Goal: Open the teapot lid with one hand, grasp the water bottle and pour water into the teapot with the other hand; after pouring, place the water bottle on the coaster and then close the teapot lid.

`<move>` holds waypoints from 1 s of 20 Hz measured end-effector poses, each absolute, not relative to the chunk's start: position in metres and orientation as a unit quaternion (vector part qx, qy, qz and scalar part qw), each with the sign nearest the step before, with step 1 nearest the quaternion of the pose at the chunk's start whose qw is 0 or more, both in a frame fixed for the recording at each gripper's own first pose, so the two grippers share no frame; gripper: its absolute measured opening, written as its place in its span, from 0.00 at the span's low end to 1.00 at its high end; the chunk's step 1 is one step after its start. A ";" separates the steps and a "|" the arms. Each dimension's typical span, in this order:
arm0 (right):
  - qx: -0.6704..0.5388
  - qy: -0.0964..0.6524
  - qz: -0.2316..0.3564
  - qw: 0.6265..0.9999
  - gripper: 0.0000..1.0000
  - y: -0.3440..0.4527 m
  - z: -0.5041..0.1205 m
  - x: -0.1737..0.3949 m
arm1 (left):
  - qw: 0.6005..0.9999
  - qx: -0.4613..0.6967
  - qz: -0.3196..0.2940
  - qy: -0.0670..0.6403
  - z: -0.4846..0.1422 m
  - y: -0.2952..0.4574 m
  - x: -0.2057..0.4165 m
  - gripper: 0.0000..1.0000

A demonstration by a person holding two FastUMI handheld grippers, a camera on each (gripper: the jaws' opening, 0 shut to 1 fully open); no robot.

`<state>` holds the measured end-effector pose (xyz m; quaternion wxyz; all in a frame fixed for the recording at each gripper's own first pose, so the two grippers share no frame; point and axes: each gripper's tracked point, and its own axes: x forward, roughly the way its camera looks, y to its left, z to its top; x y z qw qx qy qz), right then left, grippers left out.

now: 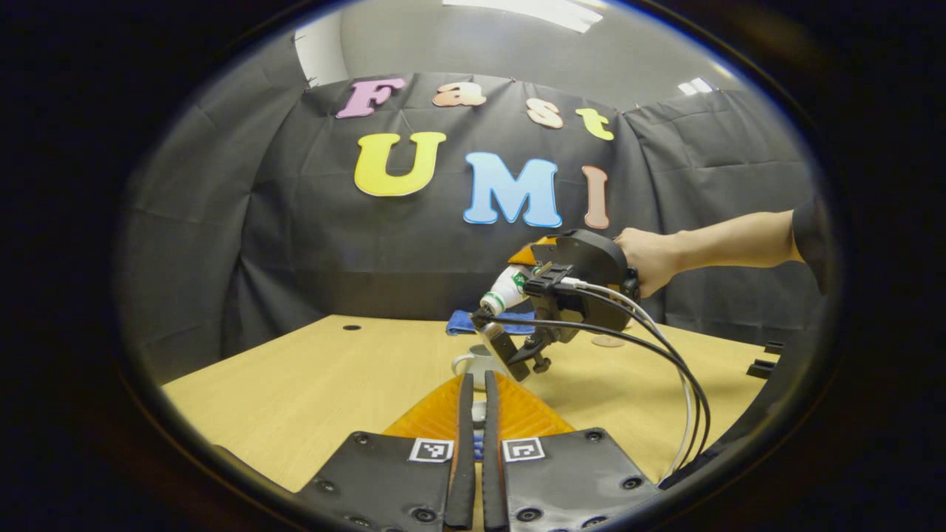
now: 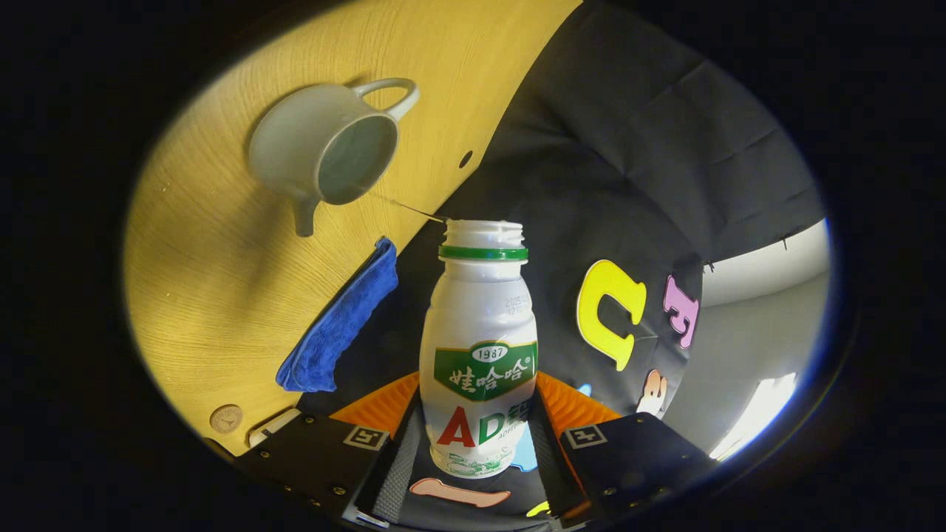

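The white teapot [image 2: 295,159] stands on the table with its mouth uncovered, and in the left gripper view the teapot [image 1: 471,362] sits just beyond my fingers. My right gripper [image 2: 479,403] is shut on the water bottle [image 2: 480,347], an uncapped white bottle with a green label, tipped toward the pot. A thin stream of water [image 2: 403,206] runs from its neck into the opening. In the left gripper view the bottle [image 1: 505,292] hangs tilted above the pot. My left gripper [image 1: 478,378] is nearly closed on a small white piece, the teapot lid [image 1: 479,414], of which just a sliver shows.
A folded blue cloth [image 2: 336,325] lies by the table's far edge behind the pot. The round wooden coaster [image 2: 225,418] sits to the right of the cloth, seen as a coaster [image 1: 607,341] behind the right gripper. Black cables [image 1: 665,355] trail over the wooden table [image 1: 310,384].
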<state>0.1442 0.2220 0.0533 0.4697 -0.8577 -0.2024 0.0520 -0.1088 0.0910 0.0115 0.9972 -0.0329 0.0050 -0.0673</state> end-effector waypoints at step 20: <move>-0.603 -0.074 0.152 0.779 0.71 0.194 -0.002 0.140 | 0.997 -0.060 -0.050 -0.002 0.024 0.098 -0.065 0.10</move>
